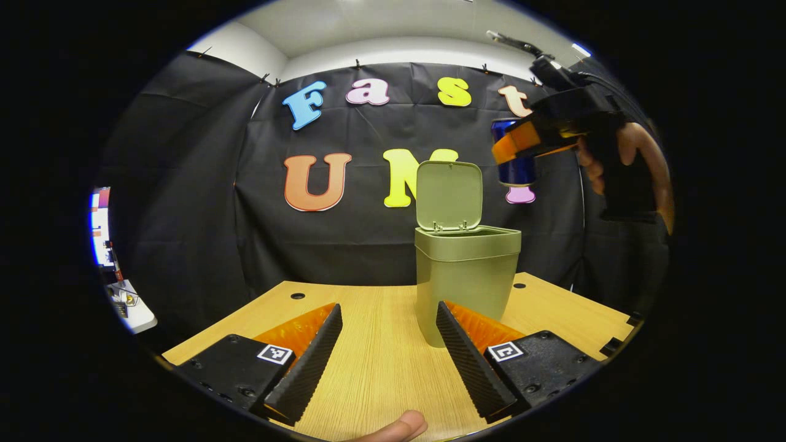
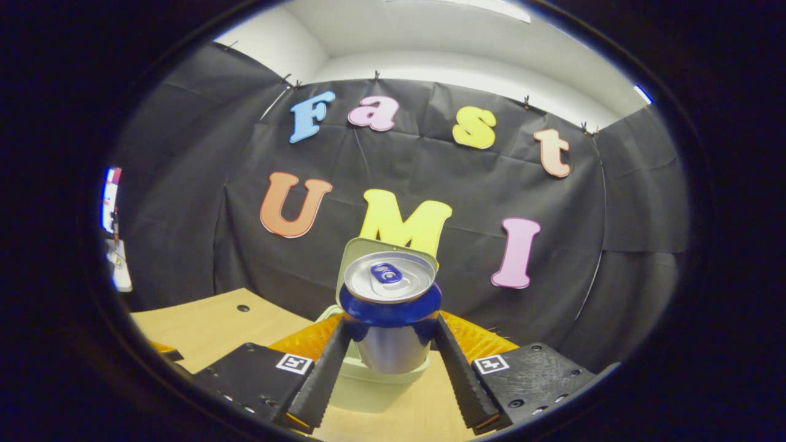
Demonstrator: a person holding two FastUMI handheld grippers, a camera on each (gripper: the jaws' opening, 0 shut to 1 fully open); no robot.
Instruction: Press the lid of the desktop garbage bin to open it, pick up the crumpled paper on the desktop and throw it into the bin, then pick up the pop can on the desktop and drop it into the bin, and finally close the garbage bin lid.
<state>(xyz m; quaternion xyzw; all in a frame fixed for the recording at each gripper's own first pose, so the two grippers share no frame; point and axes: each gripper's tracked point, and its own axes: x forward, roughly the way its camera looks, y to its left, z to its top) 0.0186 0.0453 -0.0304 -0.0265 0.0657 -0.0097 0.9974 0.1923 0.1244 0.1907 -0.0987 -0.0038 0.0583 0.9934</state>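
Left gripper view: bin (image 1: 465,282) stands on the wooden surface (image 1: 381,362), lid (image 1: 449,194) up, left tongs (image 1: 388,359) spread wide, empty. Right tongs (image 2: 389,368) clamp the pop can (image 2: 390,319), raised above the bin's right side.

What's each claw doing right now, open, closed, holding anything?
Left claw: open, holding nothing, low over the table before the bin.
Right claw: closed on the pop can, held upright in the air.

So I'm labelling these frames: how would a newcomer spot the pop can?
On the wooden table stands a green bin with its lid up. Above it to the right, the right gripper holds the pop can: blue band, silver body, airborne.
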